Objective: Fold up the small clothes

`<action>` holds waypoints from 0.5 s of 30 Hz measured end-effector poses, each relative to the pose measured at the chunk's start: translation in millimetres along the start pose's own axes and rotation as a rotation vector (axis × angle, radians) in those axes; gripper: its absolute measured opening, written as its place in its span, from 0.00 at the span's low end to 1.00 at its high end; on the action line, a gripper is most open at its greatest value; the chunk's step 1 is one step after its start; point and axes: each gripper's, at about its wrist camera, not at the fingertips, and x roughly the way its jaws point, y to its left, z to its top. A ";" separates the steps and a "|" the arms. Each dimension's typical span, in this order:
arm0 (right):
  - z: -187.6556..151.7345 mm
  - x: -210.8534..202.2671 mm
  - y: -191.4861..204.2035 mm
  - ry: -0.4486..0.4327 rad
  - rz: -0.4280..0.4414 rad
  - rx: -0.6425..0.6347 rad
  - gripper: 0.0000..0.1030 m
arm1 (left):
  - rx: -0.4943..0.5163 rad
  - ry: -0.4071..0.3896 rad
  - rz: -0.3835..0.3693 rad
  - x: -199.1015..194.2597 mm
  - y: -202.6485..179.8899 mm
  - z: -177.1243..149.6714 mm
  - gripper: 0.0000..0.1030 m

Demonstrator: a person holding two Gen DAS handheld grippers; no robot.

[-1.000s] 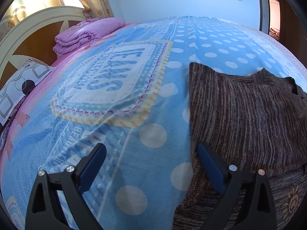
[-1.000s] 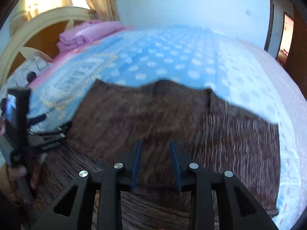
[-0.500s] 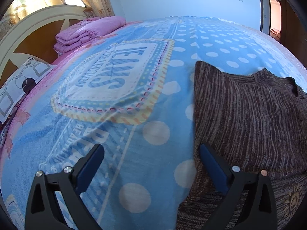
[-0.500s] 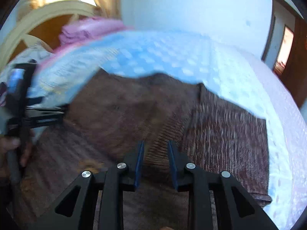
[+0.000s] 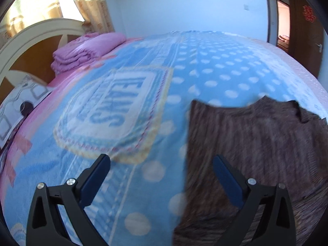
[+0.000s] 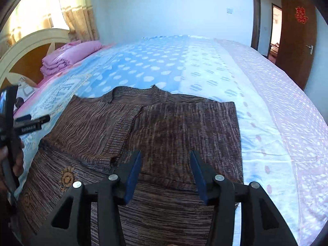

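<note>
A brown striped knit sweater [image 6: 174, 127] lies flat on the blue dotted blanket [image 6: 143, 65], both sides folded in so the edges meet near the middle. My right gripper [image 6: 165, 155] hovers over its lower middle. Its jaws are opening, with nothing between them. My left gripper [image 5: 161, 160] stands wide open above the sweater's [image 5: 256, 143] left edge, one finger over the blanket [image 5: 143, 106] and one over the knit, holding nothing. The right wrist view shows the left gripper [image 6: 30, 123] at the far left, held by a hand [image 6: 17, 160].
A folded pink quilt [image 5: 86, 51] lies by the cream and wood headboard [image 5: 30, 41], with a patterned pillow [image 5: 18, 106] beside it. A brown door [image 6: 295, 41] stands at the far right. The bed's pink-dotted edge [image 6: 287, 112] runs along the right.
The right gripper's jaws, close together over the sweater before, now stand well apart, and the view has steadied and pulled back. The left gripper has risen a little, still open.
</note>
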 end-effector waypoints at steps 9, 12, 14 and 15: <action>-30.2 1.2 -4.5 0.000 0.010 -0.007 0.53 | 0.200 0.058 0.226 60.1 -43.8 8.6 1.00; -31.2 0.3 -15.8 -0.006 0.041 0.044 0.55 | 0.195 0.064 0.253 67.6 -21.6 5.4 1.00; -30.1 -1.2 -20.5 -0.019 0.046 0.069 0.55 | 0.180 0.070 0.227 66.6 -11.8 5.7 1.00; -29.5 -3.1 -21.4 -0.029 0.045 0.074 0.55 | 0.192 0.063 0.238 65.1 -11.7 6.0 1.00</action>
